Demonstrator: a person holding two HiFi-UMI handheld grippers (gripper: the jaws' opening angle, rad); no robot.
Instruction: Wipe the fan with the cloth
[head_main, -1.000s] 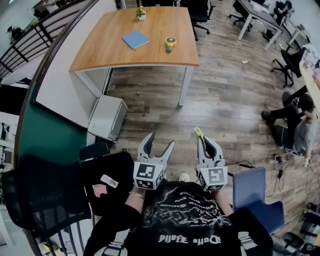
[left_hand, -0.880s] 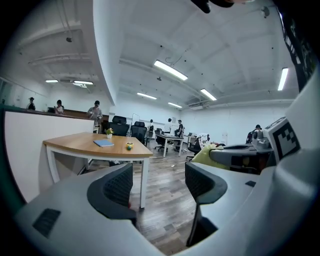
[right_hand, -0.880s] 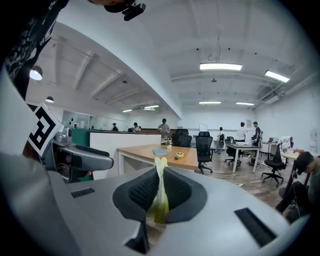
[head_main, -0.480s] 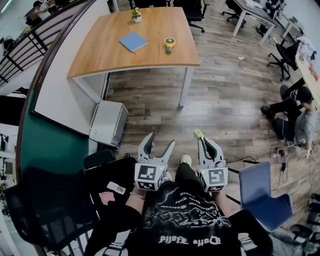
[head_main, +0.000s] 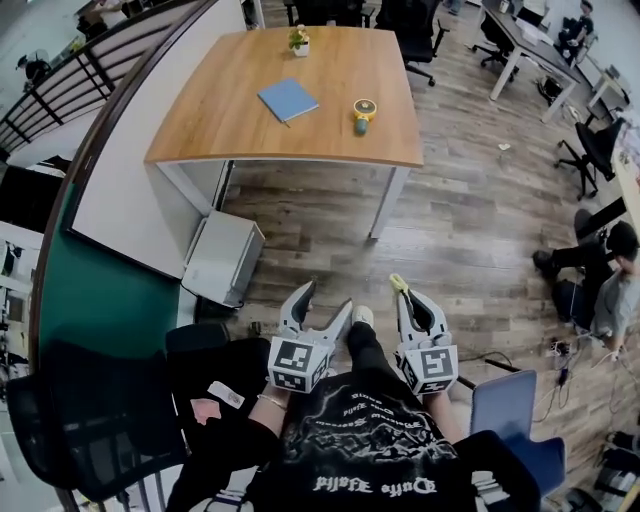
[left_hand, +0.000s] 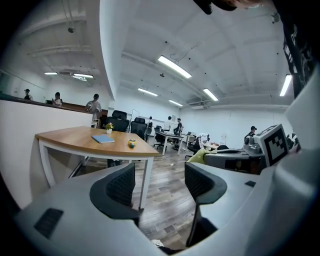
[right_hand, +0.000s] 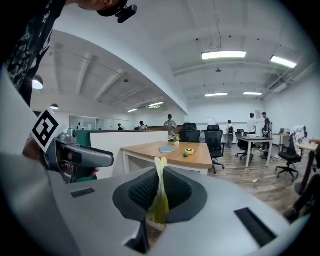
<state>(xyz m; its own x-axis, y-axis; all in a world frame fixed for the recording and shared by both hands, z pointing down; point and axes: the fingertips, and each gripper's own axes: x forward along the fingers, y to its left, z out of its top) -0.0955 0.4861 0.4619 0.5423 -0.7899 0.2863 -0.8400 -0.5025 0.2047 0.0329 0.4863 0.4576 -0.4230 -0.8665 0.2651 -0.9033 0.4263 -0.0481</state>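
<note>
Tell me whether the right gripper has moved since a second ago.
Yes. The right gripper, shut on the yellow cloth, has come slightly nearer the wooden table; the floor gap to its leg has shrunk.

So the fan (head_main: 363, 112) sits on the desk (head_main: 220, 120), right of the notebook (head_main: 288, 100), plant (head_main: 299, 40) behind. Well before it, left tongs (head_main: 326, 297) beside right tongs (head_main: 406, 295), cloth (head_main: 396, 282) in the latter.

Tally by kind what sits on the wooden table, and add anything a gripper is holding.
Small potted plant: 1
Blue book: 1
Yellow fan: 1
Yellow-green cloth, pinched in the right gripper: 1
Total: 4
</note>
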